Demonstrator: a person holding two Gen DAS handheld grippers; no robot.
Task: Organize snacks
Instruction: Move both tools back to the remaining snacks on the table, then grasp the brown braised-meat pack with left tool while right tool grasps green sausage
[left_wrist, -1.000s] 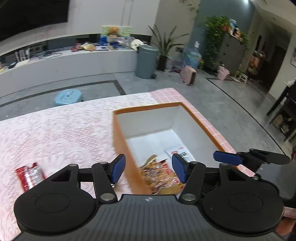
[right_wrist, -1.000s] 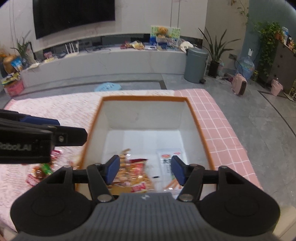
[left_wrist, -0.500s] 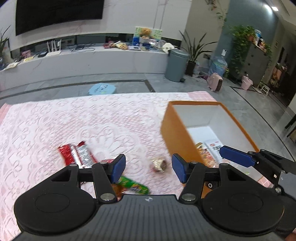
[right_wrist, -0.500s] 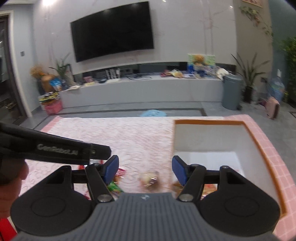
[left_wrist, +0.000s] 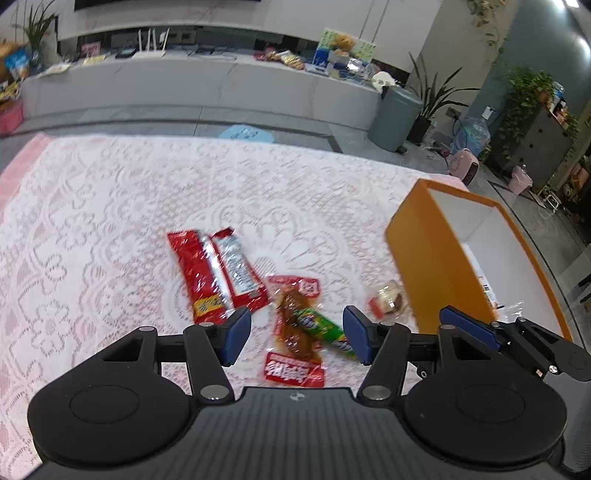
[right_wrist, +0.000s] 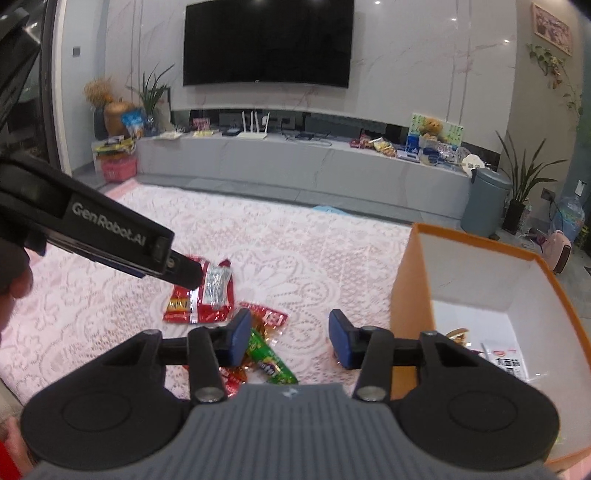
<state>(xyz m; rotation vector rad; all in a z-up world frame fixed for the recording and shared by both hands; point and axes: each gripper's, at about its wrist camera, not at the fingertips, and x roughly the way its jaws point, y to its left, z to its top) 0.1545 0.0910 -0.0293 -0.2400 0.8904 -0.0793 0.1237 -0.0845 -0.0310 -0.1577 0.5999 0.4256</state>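
The snacks left to sort lie on the table just left of the orange box (left_wrist: 424, 258): a red packet (left_wrist: 216, 273) farthest from the box, a clear brown pouch (left_wrist: 295, 328) with a green stick (left_wrist: 325, 328) across it nearer, and a small wrapped sweet (left_wrist: 388, 299) right beside the box wall; a second ago both cameras looked down into the box, where a snack bag and a white packet lie; now both look at the loose pile, so one drop seems finished and the next pick is starting. The left gripper (left_wrist: 297, 336) hangs above the pouch and green stick, its fingers spread wide and holding nothing; the right gripper (right_wrist: 286, 338) hovers beside the box over the same pile, its fingers apart and empty too; either could close on the green stick (right_wrist: 271, 360) first. The box (right_wrist: 417, 295) has plenty of room; I judge the task roughly half done.
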